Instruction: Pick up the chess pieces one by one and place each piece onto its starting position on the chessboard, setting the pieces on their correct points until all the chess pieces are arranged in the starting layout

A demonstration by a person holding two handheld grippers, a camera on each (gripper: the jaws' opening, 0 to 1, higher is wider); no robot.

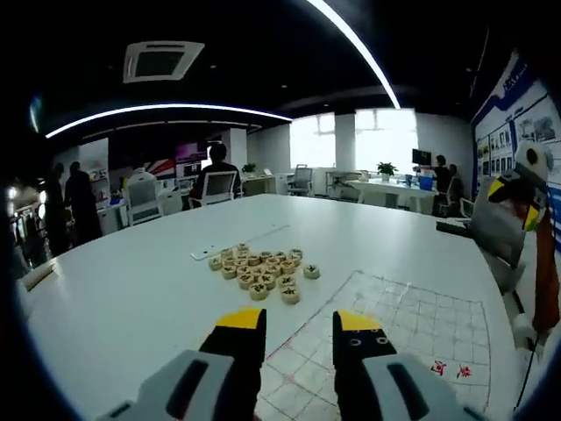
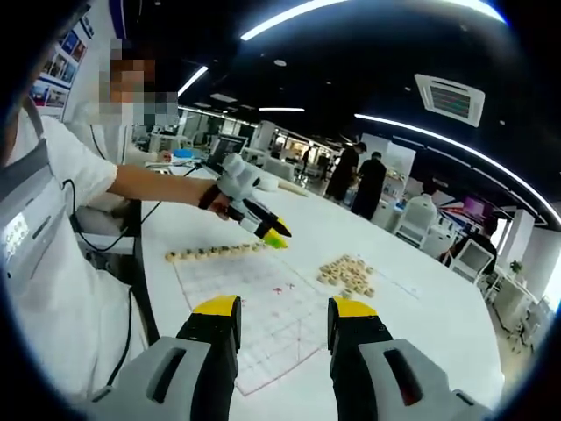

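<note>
The left gripper [image 1: 299, 335] has its yellow-tipped jaws apart, nothing between them. The right gripper [image 2: 273, 323] likewise has its jaws spread and empty. In the right gripper view, the person's bare forearm [image 2: 153, 186] reaches out, the white-gloved hand [image 2: 230, 186] holding a gripper.

Open-plan office: large white table [image 1: 131, 298], swivel chairs [image 1: 215, 187], desks with monitors [image 1: 422, 157], ceiling air-conditioning vent [image 1: 160, 60], strip lighting [image 1: 166, 109], wall posters [image 1: 517, 123], staff standing in the background [image 2: 361, 182].
</note>
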